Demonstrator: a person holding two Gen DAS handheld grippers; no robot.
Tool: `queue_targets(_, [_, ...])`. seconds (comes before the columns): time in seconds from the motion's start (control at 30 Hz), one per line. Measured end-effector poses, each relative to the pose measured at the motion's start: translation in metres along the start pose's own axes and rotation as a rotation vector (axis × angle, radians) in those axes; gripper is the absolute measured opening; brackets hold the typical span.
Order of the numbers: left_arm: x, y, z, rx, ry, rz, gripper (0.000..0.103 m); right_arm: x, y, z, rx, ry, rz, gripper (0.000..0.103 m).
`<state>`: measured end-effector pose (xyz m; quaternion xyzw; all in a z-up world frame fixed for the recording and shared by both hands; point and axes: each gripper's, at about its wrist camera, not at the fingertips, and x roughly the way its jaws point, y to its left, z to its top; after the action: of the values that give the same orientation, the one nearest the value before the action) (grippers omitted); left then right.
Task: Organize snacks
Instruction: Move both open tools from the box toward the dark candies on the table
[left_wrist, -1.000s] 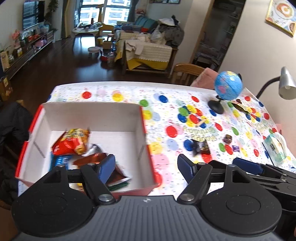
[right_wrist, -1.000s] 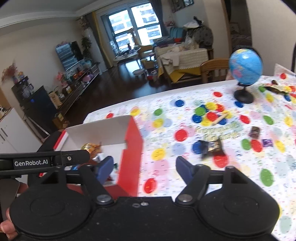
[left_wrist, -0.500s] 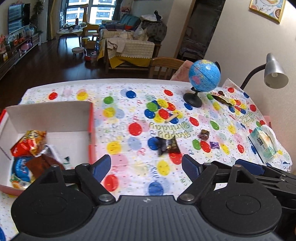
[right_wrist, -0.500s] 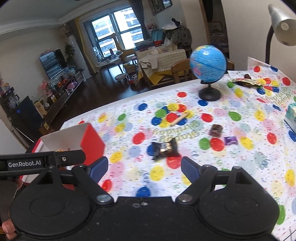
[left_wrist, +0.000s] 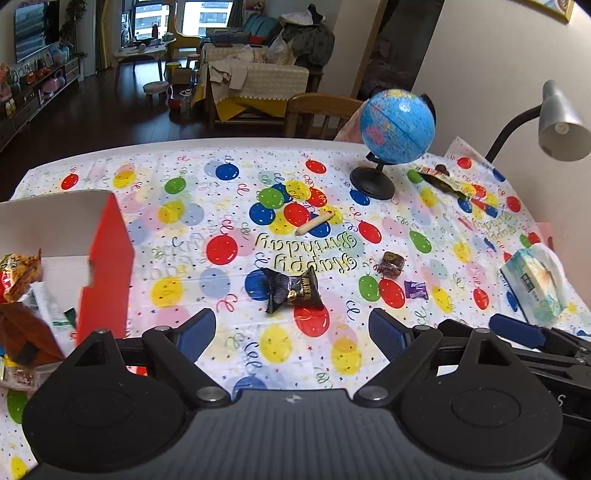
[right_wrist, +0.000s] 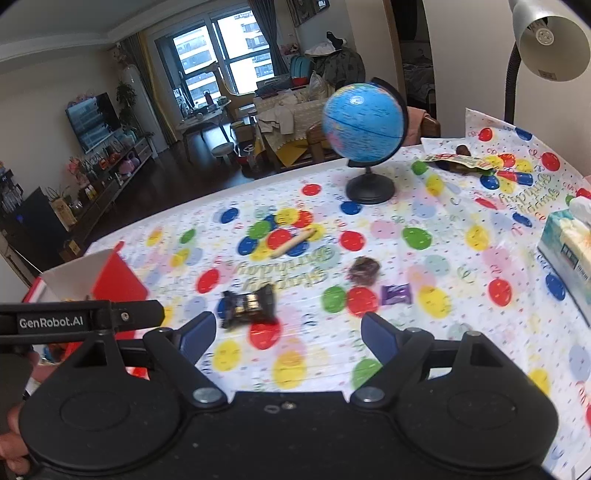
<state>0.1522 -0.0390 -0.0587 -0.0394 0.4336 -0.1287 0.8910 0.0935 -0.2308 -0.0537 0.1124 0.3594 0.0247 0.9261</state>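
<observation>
A black snack packet (left_wrist: 293, 290) lies on the balloon tablecloth, just ahead of my open, empty left gripper (left_wrist: 291, 328). It also shows in the right wrist view (right_wrist: 249, 304), ahead and left of my open, empty right gripper (right_wrist: 288, 334). A dark brown candy (left_wrist: 392, 264) and a small purple candy (left_wrist: 416, 290) lie to its right. A beige stick snack (left_wrist: 315, 224) lies farther back. The red-and-white box (left_wrist: 107, 258) at the left holds several snack packets (left_wrist: 18, 273).
A blue globe (left_wrist: 397, 127) on a black stand is at the back right, with a dark wrapper (left_wrist: 443, 181) beside it. A tissue pack (left_wrist: 535, 286) lies at the right edge. A desk lamp (left_wrist: 561, 123) hangs over the right side.
Both grippers have swung right, away from the box and toward the loose snacks. The box has slid to the left edge of both views. Both grippers stay open.
</observation>
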Motion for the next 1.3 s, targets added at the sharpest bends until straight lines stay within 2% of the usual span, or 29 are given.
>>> queue_targets(0.57, [0.087, -0.029, 0.024, 0.004, 0.090, 0.116, 0.090, 0.084, -0.061, 0.030, -0.081, 0.052, -0.088, 0.085])
queue_targets(0.77, [0.116, -0.029, 0.029, 0.004, 0.130, 0.137, 0.090, 0.120, -0.069, 0.040, -0.140, 0.086, -0.081, 0.083])
queue_targets(0.9, [0.135, -0.027, 0.031, -0.008, 0.164, 0.147, 0.090, 0.142, -0.070, 0.042, -0.192, 0.113, -0.071, 0.077])
queue_targets(1.07, [0.154, -0.021, 0.029, -0.024, 0.206, 0.155, 0.090, 0.166, -0.069, 0.043, -0.247, 0.146, -0.056, 0.077])
queue_targets(1.3, [0.174, -0.018, 0.027, -0.029, 0.247, 0.151, 0.090, 0.191, -0.071, 0.042, -0.296, 0.176, -0.066, 0.067])
